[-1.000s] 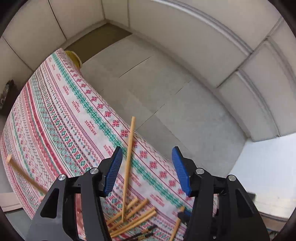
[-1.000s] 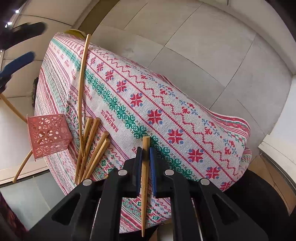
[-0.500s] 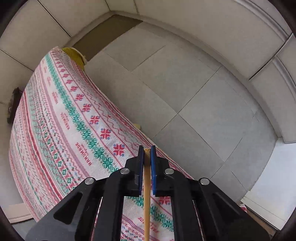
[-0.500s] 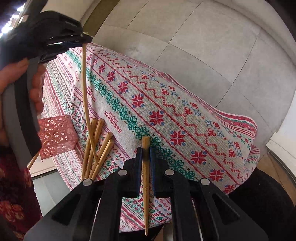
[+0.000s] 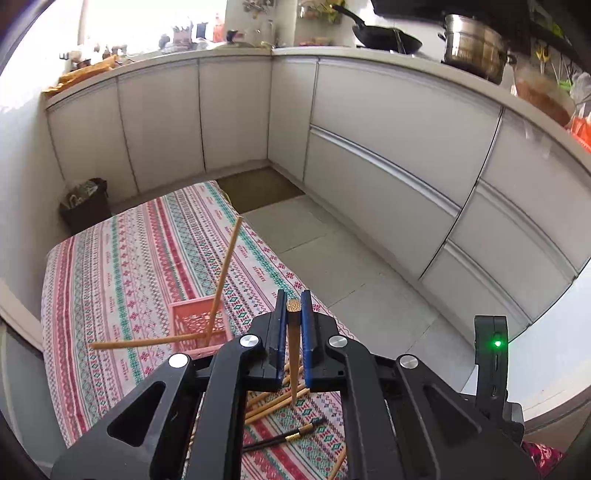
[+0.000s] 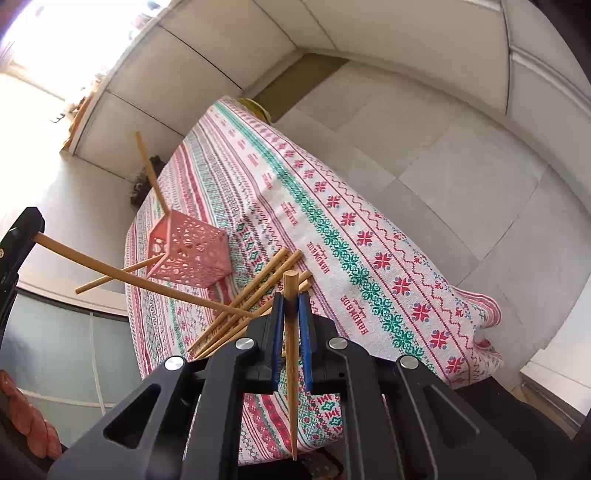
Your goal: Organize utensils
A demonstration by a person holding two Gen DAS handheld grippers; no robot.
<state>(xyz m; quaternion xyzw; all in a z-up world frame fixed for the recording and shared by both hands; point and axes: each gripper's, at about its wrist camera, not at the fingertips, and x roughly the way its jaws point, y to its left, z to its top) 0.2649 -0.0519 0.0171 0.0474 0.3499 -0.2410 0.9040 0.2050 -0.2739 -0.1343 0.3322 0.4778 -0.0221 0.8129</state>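
Only the left wrist view shows a black chopstick [image 5: 284, 438] on the tablecloth [image 5: 122, 266].

A home kitchen. White cabinets [image 5: 369, 140] run under a countertop [image 5: 332, 51] from 10 to 3 o'clock; a frying pan [image 5: 388, 35] and a steel pot [image 5: 474, 48] stand at 1 o'clock. A patterned tablecloth [image 5: 129, 266] covers the table, above a tiled floor [image 5: 362, 277].

Black gripper [image 5: 293, 314], blue pads [image 5: 306, 332]
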